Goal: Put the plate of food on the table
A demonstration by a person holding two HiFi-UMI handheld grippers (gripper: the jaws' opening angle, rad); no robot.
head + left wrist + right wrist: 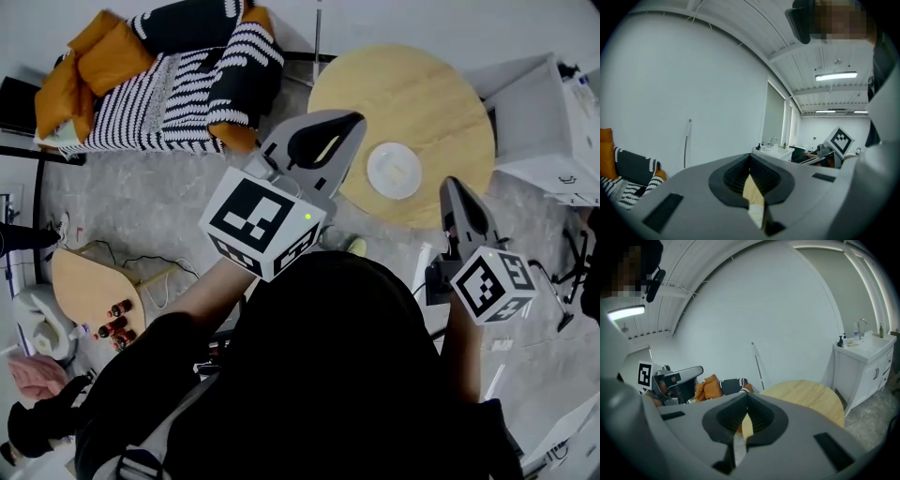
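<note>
Head view: the plate (394, 170) sits on the round wooden table (422, 89), toward the edge nearest the person, and both grippers are held short of it. The left gripper (343, 125) and the right gripper (454, 190) are each pressed together and carry nothing. What lies on the plate is too pale to make out. Judged from this, the setting-down looks done. The danger is a closed jaw swinging low across the table, which could shove the plate toward that near edge

Left gripper view: the jaws meet tip to tip with nothing between them and point at a wall. The plate is out of its sight, so a blind move could clip it

Right gripper view: the jaws are likewise together and empty. The table shows beyond them, with the plate hidden behind the jaws
</note>
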